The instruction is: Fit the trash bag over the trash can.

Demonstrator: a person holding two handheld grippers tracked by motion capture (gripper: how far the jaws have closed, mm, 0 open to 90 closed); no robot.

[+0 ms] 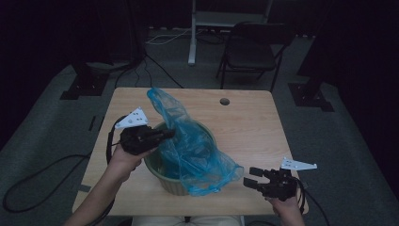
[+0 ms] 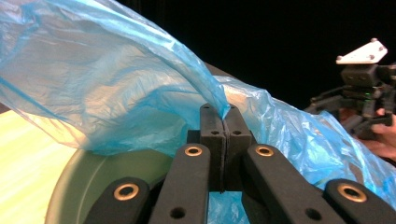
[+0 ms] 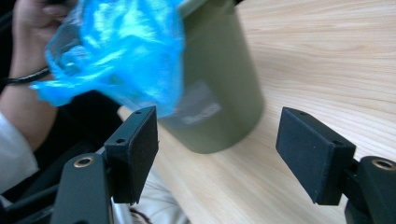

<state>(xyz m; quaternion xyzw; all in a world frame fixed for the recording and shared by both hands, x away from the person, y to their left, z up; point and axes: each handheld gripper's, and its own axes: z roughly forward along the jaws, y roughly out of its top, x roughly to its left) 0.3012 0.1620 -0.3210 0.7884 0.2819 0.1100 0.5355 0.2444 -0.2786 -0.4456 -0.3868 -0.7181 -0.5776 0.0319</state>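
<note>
- My left gripper [image 2: 223, 122] pinches the thin blue plastic bag [image 1: 190, 146], holding its edge up so it lines the round green bin [image 1: 164, 179] mid-table.
- My right gripper [image 1: 252, 178] stands open beside the bag's drooping corner, ready to grab it.

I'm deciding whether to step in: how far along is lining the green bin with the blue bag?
Done: the blue bag sits partly inside the green bin. In hand: the left gripper pinches its edge. Left: the right gripper is open and empty; the loose side overhanging the rim needs fitting.
</note>
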